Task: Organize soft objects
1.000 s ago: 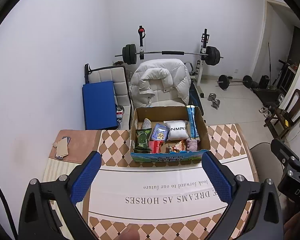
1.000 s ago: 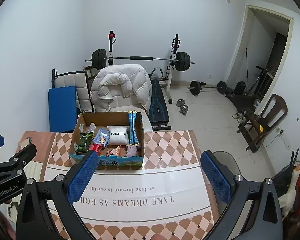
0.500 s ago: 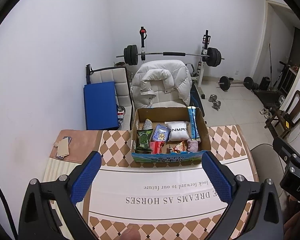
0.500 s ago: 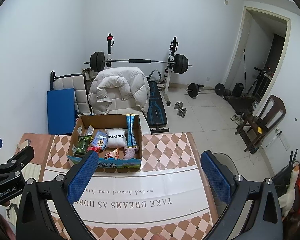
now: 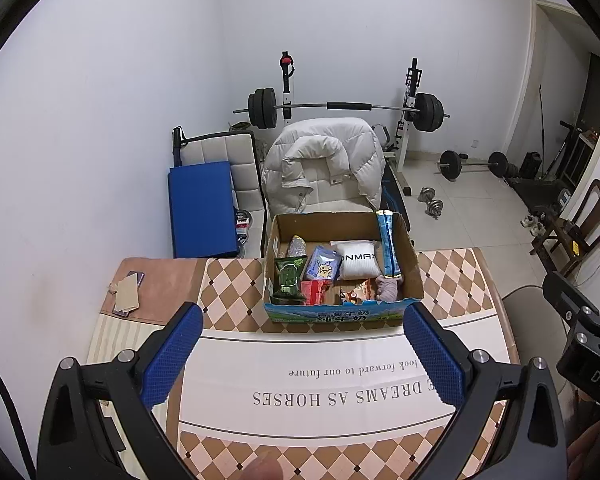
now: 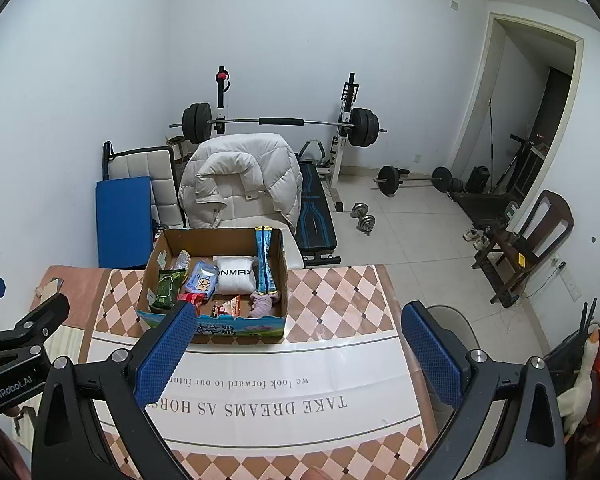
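While both of my grippers hang above the near part of the tabletop (image 5: pixel 452 276), the cardboard box (image 5: pixel 414 268) sits at the far edge of the tabletop, about midway along it. Its front wall is printed blue and green with Chinese characters I cannot read reliably.

Contents, as far as visible: one green packet (image 5: pixel 287 278) at the left, standing tilted; one silvery packet (image 5: pixel 296 246) behind it; one light blue pouch (image 5: pixel 322 266) with a cartoon figure; one white pillow-like pack (image 5: pixel 358 264) lettered "ONMAX", its first letters hidden; one long blue stick pack (image 5: pixel 388 246) leaning on the right wall; one red packet (image 5: pixel 314 292) and one orange packet (image 5: pixel 356 292) low at the front; one mauve soft lump (image 5: pixel 388 288) in the front right corner. Exact nature of that last item cannot be told.

The tablecloth (image 5: pixel 320 364) reads, upside down to me, "TAKE DREAMS AS HORSES" and "we look forward to our future".

My left gripper (image 5: pixel 302 354): fingers spread wide, blue pads (image 5: pixel 172 354) bare, holding nothing. My right gripper (image 6: pixel 298 354): likewise spread wide, gripping nothing; from its camera the left fingertip overlaps the box front. The left gripper's body is marked "GenRobot.AI".

On the left far corner of the tabletop lie a phone (image 5: pixel 134 279) and a piece of card (image 5: pixel 126 296).
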Tool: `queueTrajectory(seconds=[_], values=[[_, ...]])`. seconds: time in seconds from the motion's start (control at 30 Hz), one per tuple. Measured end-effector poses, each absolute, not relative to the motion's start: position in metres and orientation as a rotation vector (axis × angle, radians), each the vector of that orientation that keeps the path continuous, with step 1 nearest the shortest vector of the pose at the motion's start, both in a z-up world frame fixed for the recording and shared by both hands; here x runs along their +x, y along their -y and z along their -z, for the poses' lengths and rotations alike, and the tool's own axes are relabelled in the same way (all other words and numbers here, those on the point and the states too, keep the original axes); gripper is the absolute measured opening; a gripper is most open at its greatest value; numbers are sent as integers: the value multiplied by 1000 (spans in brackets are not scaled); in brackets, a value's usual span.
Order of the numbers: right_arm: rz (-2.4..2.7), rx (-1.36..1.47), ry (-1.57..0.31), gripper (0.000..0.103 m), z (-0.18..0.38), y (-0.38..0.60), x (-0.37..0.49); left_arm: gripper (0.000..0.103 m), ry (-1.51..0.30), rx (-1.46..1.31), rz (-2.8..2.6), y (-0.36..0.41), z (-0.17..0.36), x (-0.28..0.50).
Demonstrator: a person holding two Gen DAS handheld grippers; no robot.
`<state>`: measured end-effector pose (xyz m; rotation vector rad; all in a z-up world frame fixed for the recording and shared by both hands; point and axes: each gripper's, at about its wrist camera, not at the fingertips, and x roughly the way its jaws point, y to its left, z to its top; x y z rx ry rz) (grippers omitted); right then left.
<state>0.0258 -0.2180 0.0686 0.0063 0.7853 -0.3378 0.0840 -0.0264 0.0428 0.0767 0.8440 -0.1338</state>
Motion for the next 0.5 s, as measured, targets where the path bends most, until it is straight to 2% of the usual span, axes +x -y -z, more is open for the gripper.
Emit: queueTrajectory(seconds=[0.5], values=[[334, 7, -786, 103, -67, 216, 27, 103, -845, 77, 137, 27, -42, 83]])
